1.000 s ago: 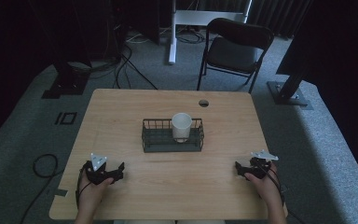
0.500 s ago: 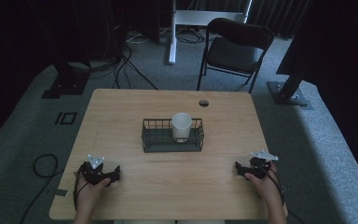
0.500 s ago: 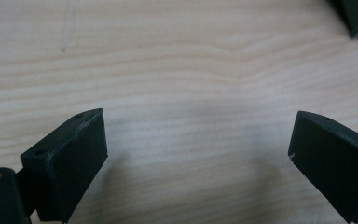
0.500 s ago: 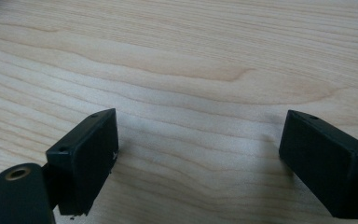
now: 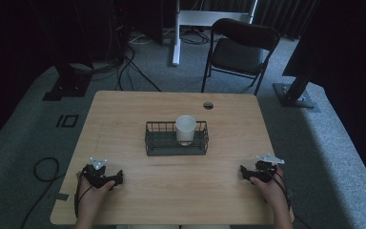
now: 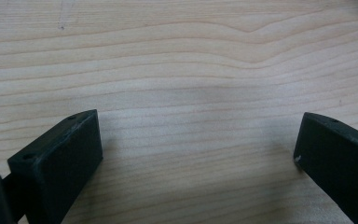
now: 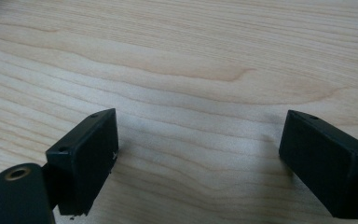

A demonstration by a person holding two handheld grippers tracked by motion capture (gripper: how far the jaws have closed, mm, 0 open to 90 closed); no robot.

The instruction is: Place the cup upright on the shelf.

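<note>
A white cup (image 5: 185,129) is seen standing upright inside a dark wire basket (image 5: 158,141) at the middle of the wooden table (image 5: 124,114). The cup is plain, round-mouthed and slightly tapered toward its base; its rim rises above the basket's top wire. It stands in the right half of the basket, close to the basket's far wall. The basket is a low rectangle of thin dark wire, set with its long sides parallel to the table's near edge.

The left gripper (image 5: 117,178) is held low near the near-left corner of the table, in a hand (image 5: 93,193) that enters from the near edge. In the left gripper view its two black jaws are spread wide, and bare wood grain is seen between them.

The right gripper (image 5: 243,171) is held low near the near-right corner, in the other hand (image 5: 270,187). In the right gripper view its jaws are likewise set wide apart over bare wood, with nothing held.

Both grippers are well apart from the basket and the cup. A small round hole (image 5: 208,105) is seen in the table near its far edge.
</note>
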